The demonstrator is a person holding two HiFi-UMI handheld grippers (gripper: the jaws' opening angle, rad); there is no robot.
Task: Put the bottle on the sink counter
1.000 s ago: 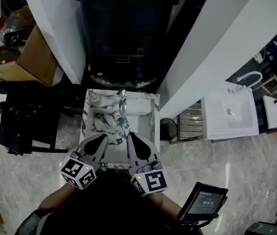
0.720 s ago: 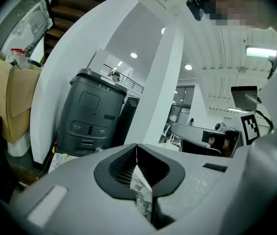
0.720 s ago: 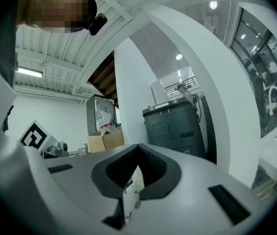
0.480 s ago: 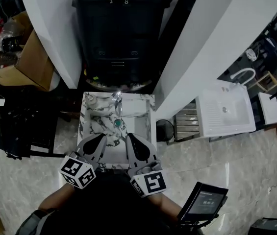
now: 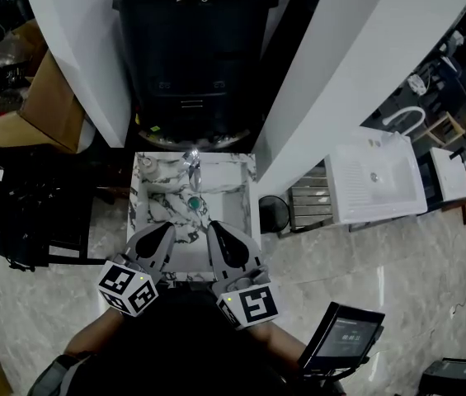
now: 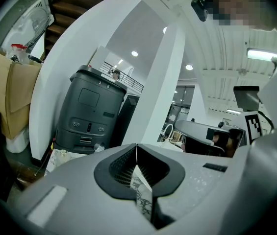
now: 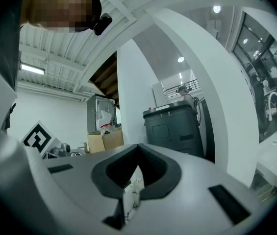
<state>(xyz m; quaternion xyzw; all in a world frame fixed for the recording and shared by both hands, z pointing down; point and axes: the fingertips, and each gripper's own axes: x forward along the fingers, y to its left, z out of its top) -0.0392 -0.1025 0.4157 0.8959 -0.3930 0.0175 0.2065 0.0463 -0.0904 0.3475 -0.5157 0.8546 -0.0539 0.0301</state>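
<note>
Closest to the body, the left gripper (image 5: 169, 228) and the right gripper (image 5: 213, 225) hang side by side over the near rim of the marble counter (image 5: 247, 170). Each has its jaws pressed together with nothing between them; through the gap behind the tips only marble shows. Neither carries a bottle, so any grasp first needs the jaws spread, and a push forward with them closed would only nudge whatever they meet. Below them the basin (image 5: 218, 211) drops away, with the green drain plug (image 5: 193, 203) at its middle and the faucet (image 5: 192, 162) rising at the back. On the rear left corner of the counter sits a small pale object (image 5: 145, 163). From straight above it is too small to make out, and it may be the top of the bottle. If so, it stands on a narrow strip between the basin and the outer edge, and a careless reach past the faucet could tip it into the basin or off the side. Beyond that corner, the dark grey bin (image 5: 198, 56) leaves little room to approach from behind, so a clipped faucet seems the likeliest mishap.
</note>
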